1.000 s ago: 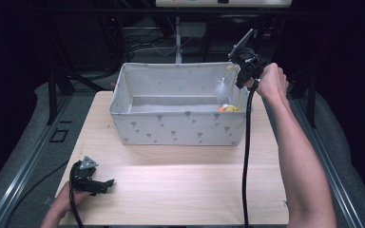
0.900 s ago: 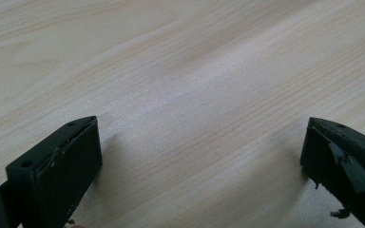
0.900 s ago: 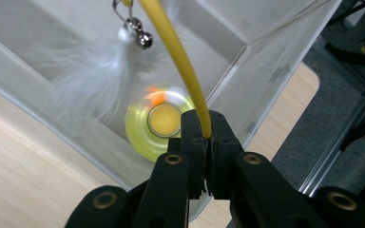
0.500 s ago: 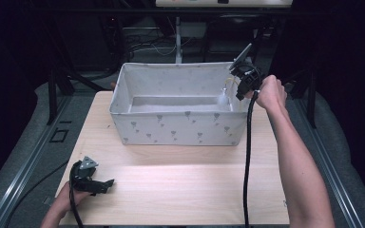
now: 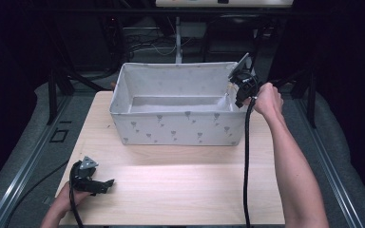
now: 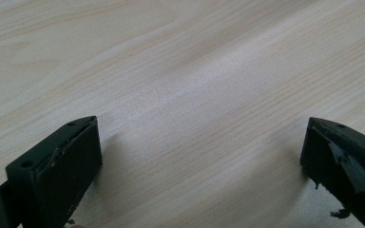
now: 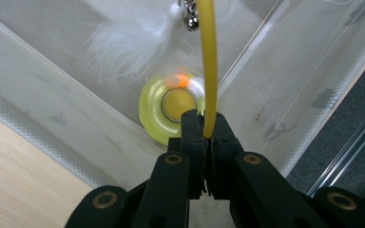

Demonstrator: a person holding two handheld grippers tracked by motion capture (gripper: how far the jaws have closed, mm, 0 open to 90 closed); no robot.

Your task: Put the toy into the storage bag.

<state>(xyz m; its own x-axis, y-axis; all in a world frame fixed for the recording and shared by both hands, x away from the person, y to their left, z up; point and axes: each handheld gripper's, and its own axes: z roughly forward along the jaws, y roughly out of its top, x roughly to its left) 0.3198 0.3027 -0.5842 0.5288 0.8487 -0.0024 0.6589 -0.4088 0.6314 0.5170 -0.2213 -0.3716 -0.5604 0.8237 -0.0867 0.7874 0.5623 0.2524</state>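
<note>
From above, my right arm stretches to the fabric bin's (image 5: 178,124) right rim, right gripper (image 5: 241,88) tilted inward; my left gripper (image 5: 92,180) rests on the table (image 5: 180,190) near the bin's front-left. Its jaws stand apart over bare wood. My right gripper's jaws clamp the yellow wand (image 7: 208,61) of a feather cat toy (image 7: 173,108) inside the bin.

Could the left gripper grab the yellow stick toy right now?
Probably not. The left gripper rests open near the table's front-left corner, while the yellow stick is pinched by the right gripper inside the far right end of the fabric bin, behind its wall.
</note>
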